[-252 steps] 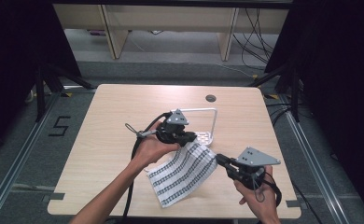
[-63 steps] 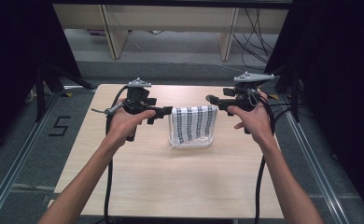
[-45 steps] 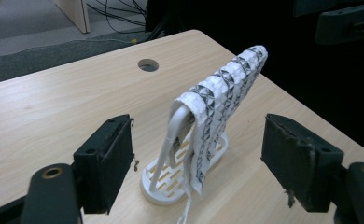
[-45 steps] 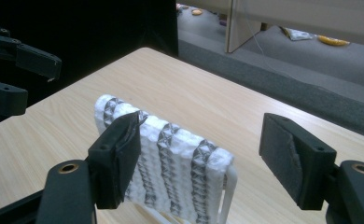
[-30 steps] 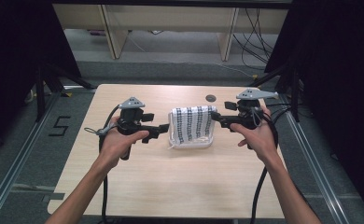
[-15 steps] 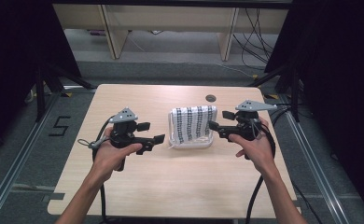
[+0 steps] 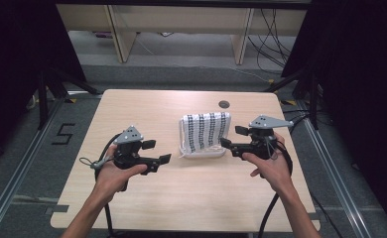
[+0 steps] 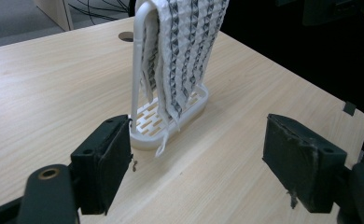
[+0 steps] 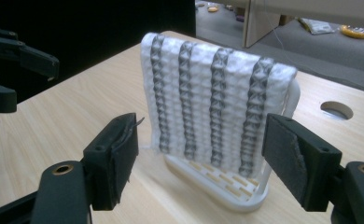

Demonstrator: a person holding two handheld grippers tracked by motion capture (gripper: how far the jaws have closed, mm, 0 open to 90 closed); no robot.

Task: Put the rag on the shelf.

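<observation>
A white towel with grey stripes hangs draped over a white plastic rack standing near the middle of the table. My left gripper is held low to the rack's left, apart from it, open and empty. My right gripper sits just right of the rack, also open and empty, its tips close to the towel's edge. In the left gripper view the towel and rack stand beyond the open left gripper. In the right gripper view the towel faces the open right gripper, with the rack beneath it.
The wooden table has a round cable hole behind the rack. Black frame legs and cables stand on the floor beyond the far edge. The left gripper shows dark at the left of the right gripper view.
Both hands have drawn back from the rack towards the near side and sunk lower, the left one farther out to the left. The towel, once flat on the table, now hangs on the rack.
</observation>
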